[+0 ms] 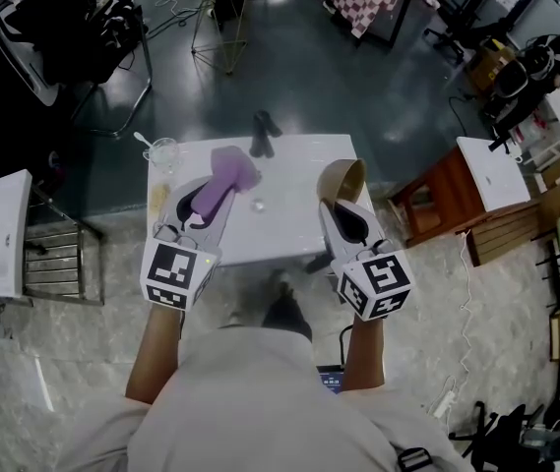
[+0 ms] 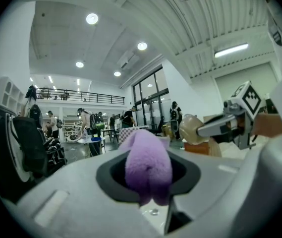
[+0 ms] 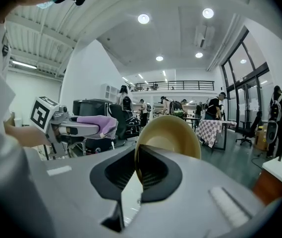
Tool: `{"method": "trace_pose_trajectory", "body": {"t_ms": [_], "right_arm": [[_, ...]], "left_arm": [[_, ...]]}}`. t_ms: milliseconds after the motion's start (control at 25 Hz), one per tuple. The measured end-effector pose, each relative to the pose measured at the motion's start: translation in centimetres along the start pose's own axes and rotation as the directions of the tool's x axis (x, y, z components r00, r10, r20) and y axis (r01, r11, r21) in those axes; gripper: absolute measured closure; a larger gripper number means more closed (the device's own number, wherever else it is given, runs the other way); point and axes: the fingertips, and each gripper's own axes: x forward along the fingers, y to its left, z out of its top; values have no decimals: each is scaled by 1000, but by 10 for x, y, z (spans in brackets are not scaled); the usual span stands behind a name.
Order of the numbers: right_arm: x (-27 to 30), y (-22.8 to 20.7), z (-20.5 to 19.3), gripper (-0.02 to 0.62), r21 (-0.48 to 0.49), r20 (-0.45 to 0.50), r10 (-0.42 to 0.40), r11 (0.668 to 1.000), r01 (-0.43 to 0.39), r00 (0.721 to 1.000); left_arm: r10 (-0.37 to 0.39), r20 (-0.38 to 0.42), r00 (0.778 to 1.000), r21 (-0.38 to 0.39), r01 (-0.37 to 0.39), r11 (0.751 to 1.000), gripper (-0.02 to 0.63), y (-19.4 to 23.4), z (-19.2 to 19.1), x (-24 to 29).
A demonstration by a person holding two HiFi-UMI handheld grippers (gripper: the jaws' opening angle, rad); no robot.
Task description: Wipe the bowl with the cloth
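Shirt (image 1: 260, 401), white table (image 1: 284, 226), floor (image 1: 294, 77) (concrete, perhaps)

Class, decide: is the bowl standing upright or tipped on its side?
Tipped. The bowl stands on edge, its rim pinched by the shut right gripper.

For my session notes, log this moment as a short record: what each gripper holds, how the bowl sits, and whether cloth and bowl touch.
left gripper: shut on the purple cloth
right gripper: shut on the rim of the tan bowl
bowl pose: tilted on edge, by the right side of the white table
cloth and bowl: apart, wiping not yet begun
also on table: glass at the far left corner
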Motion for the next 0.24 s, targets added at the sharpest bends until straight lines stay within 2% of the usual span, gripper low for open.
{"method": "trace_pose_trajectory", "body": {"t_ms": [240], "right_arm": [[5,-1,-3,580,-6,-10,3,1000,-4,1000]], "left_arm": [[-8,-12,1000,-12,7,1000,509,0,-6,3]]}}
